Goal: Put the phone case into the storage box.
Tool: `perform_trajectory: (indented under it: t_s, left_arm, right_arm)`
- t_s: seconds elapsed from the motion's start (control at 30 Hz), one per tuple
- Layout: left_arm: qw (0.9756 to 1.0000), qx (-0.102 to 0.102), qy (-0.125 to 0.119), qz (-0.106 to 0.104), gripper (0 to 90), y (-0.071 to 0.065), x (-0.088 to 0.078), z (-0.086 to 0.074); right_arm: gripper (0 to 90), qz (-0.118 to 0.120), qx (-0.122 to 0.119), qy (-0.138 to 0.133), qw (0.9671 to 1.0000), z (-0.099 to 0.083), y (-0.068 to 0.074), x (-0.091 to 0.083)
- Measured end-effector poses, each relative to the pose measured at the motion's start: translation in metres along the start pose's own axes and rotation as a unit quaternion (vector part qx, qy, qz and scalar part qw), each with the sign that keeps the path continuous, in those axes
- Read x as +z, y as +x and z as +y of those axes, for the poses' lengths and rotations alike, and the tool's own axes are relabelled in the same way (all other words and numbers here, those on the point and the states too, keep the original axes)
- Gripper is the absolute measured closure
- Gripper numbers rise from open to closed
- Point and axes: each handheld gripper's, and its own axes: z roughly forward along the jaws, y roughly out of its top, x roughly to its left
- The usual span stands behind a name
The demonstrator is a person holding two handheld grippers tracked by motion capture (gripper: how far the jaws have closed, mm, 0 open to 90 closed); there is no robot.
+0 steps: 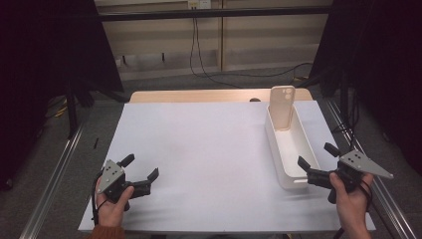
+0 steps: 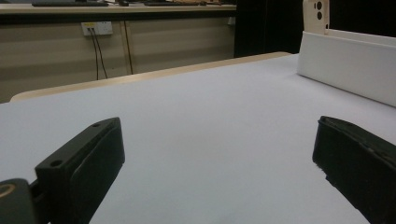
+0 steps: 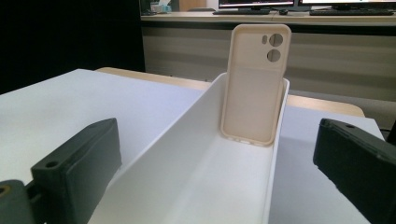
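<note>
One worktop (image 1: 209, 164) carries everything, its surface covered by a pale sheet with a strip of wood showing along the far edge. On it stands one long white bin (image 1: 290, 149), set lengthwise along the right side, its near end close to the front right corner and its far end near the back edge. In the right gripper view the bin (image 3: 196, 177) runs straight away from the camera, its inside bare but for a single item at the far end.

That item is one beige phone case (image 1: 282, 107), standing upright inside the bin and leaning against the far end wall, its top rising well above the rim. The right gripper view shows the case (image 3: 254, 88) with its camera cut-outs near the top right corner; the left gripper view catches its top (image 2: 316, 16) over the bin wall.

There are two claws, each held in one hand. The left claw (image 1: 142, 174) sits low over the front left of the worktop, jaws spread wide with nothing between them, well apart from the bin. The right claw (image 1: 318, 157) hovers at the bin's near end, jaws likewise wide apart and gripping nothing, pointed along the bin toward the case.
</note>
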Motion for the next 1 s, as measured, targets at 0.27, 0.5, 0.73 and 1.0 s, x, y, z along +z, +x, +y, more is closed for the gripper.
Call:
perform_trajectory:
  t_s: [0.27, 0.5, 0.73, 1.0]
  left_arm:
    - [1.0000, 0.002, 0.001, -0.003, 2.4, -0.001, -0.001, 0.000]
    - [1.0000, 0.001, 0.001, -0.004, 2.2, -0.003, -0.002, -0.001]
    - [1.0000, -0.002, 0.002, -0.005, 2.2, -0.004, -0.004, -0.001]
    - [1.0000, 0.001, 0.004, -0.006, 2.2, -0.003, -0.002, -0.001]
  right_arm:
    - [0.5, -0.005, 0.001, 0.007, 1.0000, -0.017, 0.005, -0.016]
    - [0.4, -0.009, 0.004, 0.008, 0.9999, -0.033, 0.007, -0.027]
    - [0.3, -0.020, 0.011, -0.001, 0.9997, -0.042, 0.014, -0.041]
    - [0.1, -0.027, 0.009, -0.003, 0.9996, -0.054, 0.015, -0.050]
